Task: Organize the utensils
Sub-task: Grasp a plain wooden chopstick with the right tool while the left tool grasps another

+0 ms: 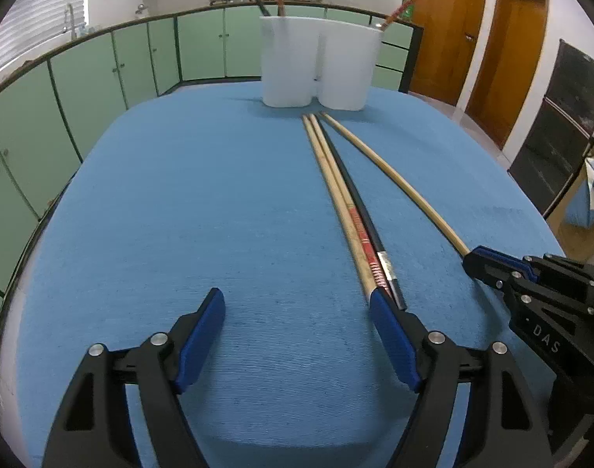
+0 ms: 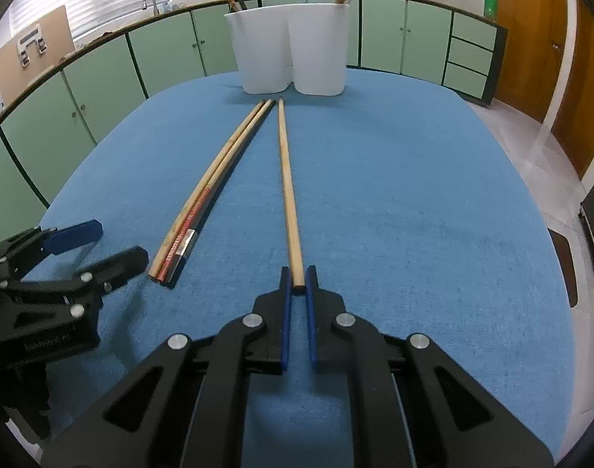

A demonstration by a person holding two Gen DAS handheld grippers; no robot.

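Several chopsticks lie on the blue table (image 1: pixel 180 214). A bundle of three, two wooden with red markings and a black one (image 1: pixel 349 210), lies left of a single plain wooden chopstick (image 1: pixel 406 187). My right gripper (image 2: pixel 299 279) is shut on the near end of the single chopstick (image 2: pixel 287 187), which rests on the table. My left gripper (image 1: pixel 297 304) is open, its right finger beside the bundle's near end (image 2: pixel 187 218). A white double-cup holder (image 1: pixel 316 62) at the far edge holds several chopsticks.
Green cabinets (image 1: pixel 102 70) run behind the table, with a sink tap and pots on the counter. Wooden doors (image 1: pixel 504 50) stand to the right. The holder also shows in the right wrist view (image 2: pixel 289 46).
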